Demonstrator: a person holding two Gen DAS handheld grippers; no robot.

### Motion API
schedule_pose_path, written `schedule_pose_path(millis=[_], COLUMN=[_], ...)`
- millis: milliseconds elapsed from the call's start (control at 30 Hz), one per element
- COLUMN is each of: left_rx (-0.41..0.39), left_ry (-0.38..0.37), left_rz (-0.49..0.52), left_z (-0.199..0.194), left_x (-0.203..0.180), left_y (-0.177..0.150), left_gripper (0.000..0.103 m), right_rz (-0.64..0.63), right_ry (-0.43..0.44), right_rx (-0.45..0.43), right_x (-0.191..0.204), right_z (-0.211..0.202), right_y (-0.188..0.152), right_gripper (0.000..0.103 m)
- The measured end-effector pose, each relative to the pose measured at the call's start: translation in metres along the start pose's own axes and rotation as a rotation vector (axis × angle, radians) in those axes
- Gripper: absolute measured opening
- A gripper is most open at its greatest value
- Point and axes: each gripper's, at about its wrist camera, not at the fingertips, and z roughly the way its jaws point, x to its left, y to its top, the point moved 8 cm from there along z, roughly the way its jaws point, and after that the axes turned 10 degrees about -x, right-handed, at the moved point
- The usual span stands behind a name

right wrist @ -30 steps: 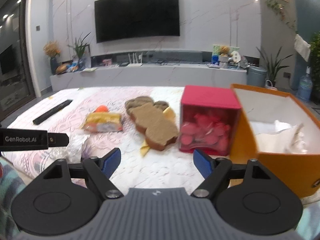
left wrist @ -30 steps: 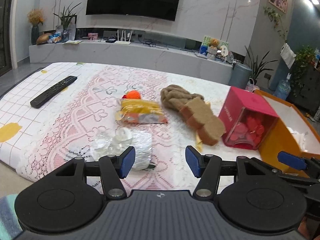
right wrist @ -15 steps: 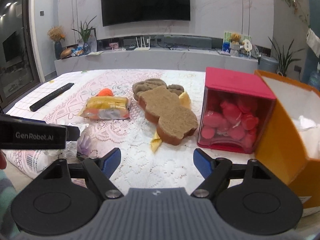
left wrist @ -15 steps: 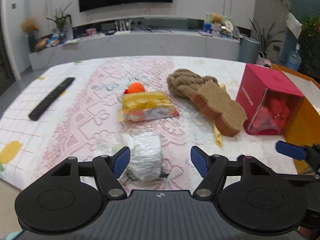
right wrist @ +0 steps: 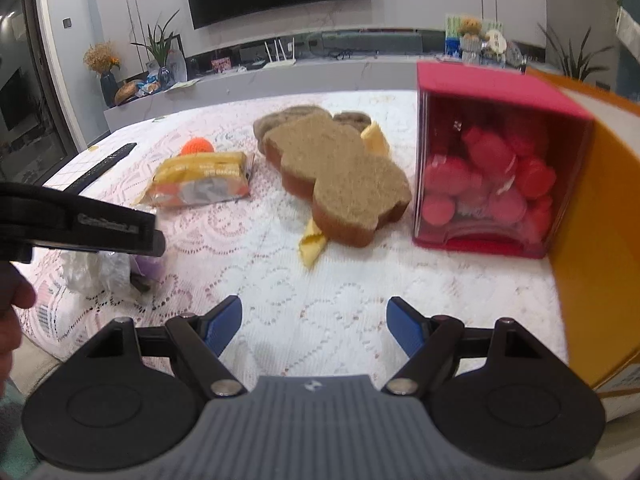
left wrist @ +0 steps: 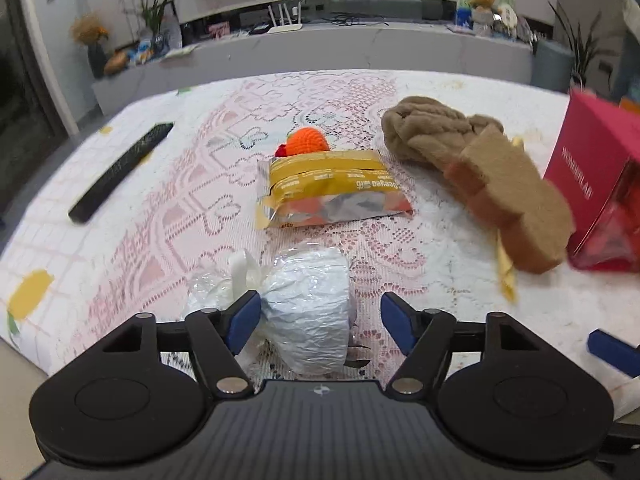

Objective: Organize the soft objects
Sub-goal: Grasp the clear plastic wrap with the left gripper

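Left gripper point(left wrist: 320, 318): descending nearer, jaws wide, straddling the plastic-wrapped roll point(left wrist: 310, 312) untouched.
Right gripper point(right wrist: 314, 326): jaws wide, empty.
Roll position: lying on tablecloth point(left wrist: 192, 184).
Implication: grasp approaching.

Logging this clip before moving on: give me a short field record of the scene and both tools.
surface: lace-covered table
left tool: open, plastic-wrapped roll between its fingers, not gripped
right tool: open, empty, above bare lace
soft items: brown plush, orange knitted ball
other: yellow snack packet, red box, orange box, remote
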Motion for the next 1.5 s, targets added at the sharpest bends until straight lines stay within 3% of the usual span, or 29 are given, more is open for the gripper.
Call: schedule_pose_path(millis=[133,200,367,467,600,767,933,1033,1500], left_rx=[-0.009,-0.015,-0.032,-0.084,-0.148,-0.163,-0.177,-0.205,-0.157], left_ry=[0.058,0.081,0.074,0.063,0.033,-0.016,-0.066,-0.043,-0.072], left_rz=[0.037,0.051,0.015,-0.001,-0.005,-0.040,-0.157,-0.159,-0.148], left_z=[0.004,0.004,0.000,-0.009,-0.022,-0.027,-0.022,-0.021,-0.004], left_x=[0.000,0.001,0.007,0.008,0.003,0.001,0.006,0.010,-0.001], left_y=[0.000,0.001,0.003,0.009,0.018,0.031,0.040,0.039,0.023], left_gripper=[0.076,0.060,0.055,0.051,0.050,0.049,0.049,0.049,0.049], right_rz=[0.018,0.018,0.023,0.018,-0.006,-0.123,-0.252,-0.322,-0.455], right_ry=[0.008,0.007,0.001,0.002,-0.003,-0.031,-0.053,-0.079,-0.164], right_rx=[0.006,0.008,0.005,-0.011,-0.036,-0.098,-0.142,-0.155,-0.154], right_x=[-0.002,-0.003,-0.005,-0.005,-0.003,0.002,0.018,0.025,0.034], right_z=[0.002,0.002,0.003,-0.001,-0.007,-0.007,0.016,0.032,0.083], right_y=[-0.002,-0.003,-0.004,-0.002,0.009,0.039,0.058,0.060,0.062], right_gripper=[0.078,0.078,0.078,0.077,0.077,0.077,0.077,0.075,0.072])
